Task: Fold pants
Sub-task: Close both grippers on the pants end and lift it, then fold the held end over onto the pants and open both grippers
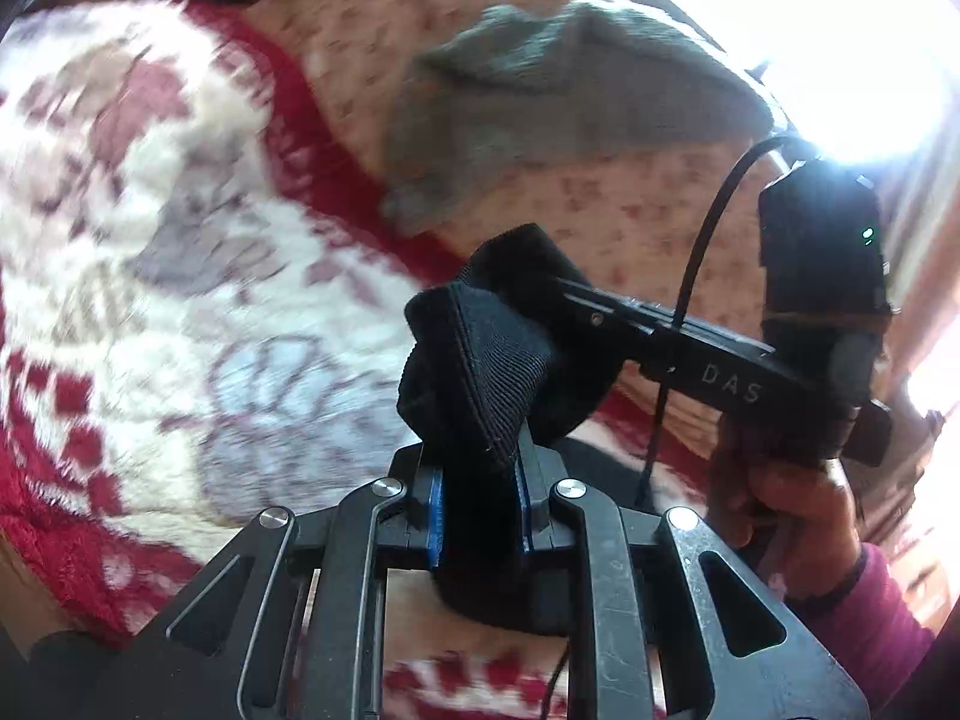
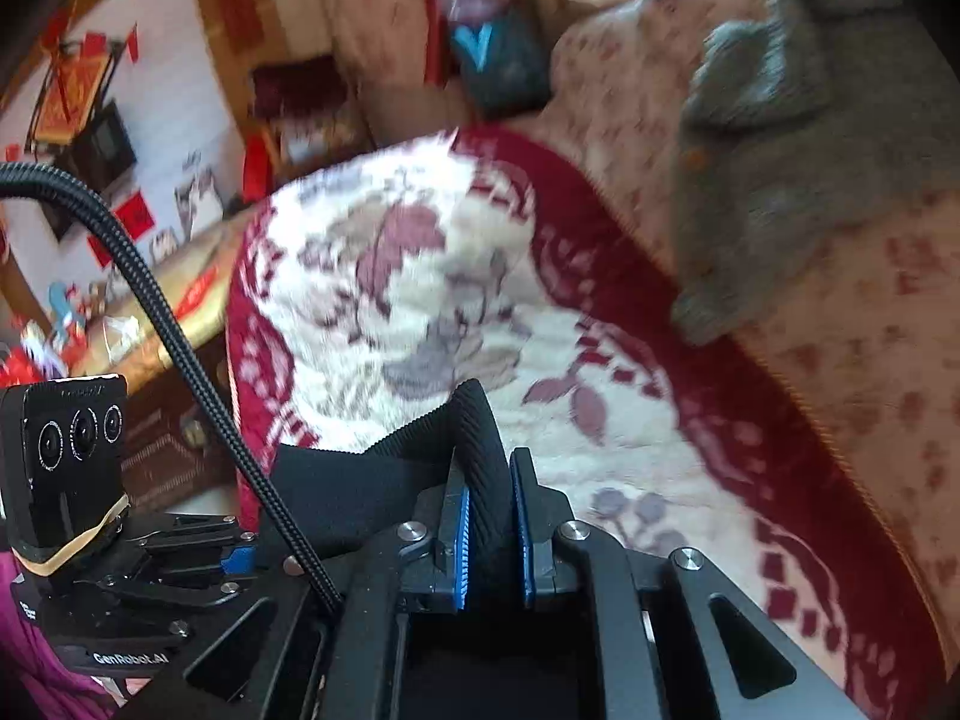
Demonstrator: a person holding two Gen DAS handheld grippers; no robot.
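The black pants (image 1: 480,348) hang bunched by their ribbed waistband between both grippers, above a blanket. In the left wrist view my left gripper (image 1: 480,480) is shut on the band, blue pads pressing both sides. My right gripper (image 1: 570,294) reaches in from the right, its tips buried in the same fabric, held by a hand (image 1: 792,504) with a pink sleeve. In the right wrist view my right gripper (image 2: 489,516) is shut on the ribbed band of the pants (image 2: 480,450). The left gripper (image 2: 240,558) sits low at the left, clamped on the black cloth.
A red and white floral blanket (image 1: 180,240) covers the seat below. A grey cloth (image 1: 540,108) lies on the flowered sofa back (image 1: 360,18). The right wrist view shows the grey cloth (image 2: 780,150), a dark bag (image 2: 498,66) and a cluttered wooden table (image 2: 180,288) at left.
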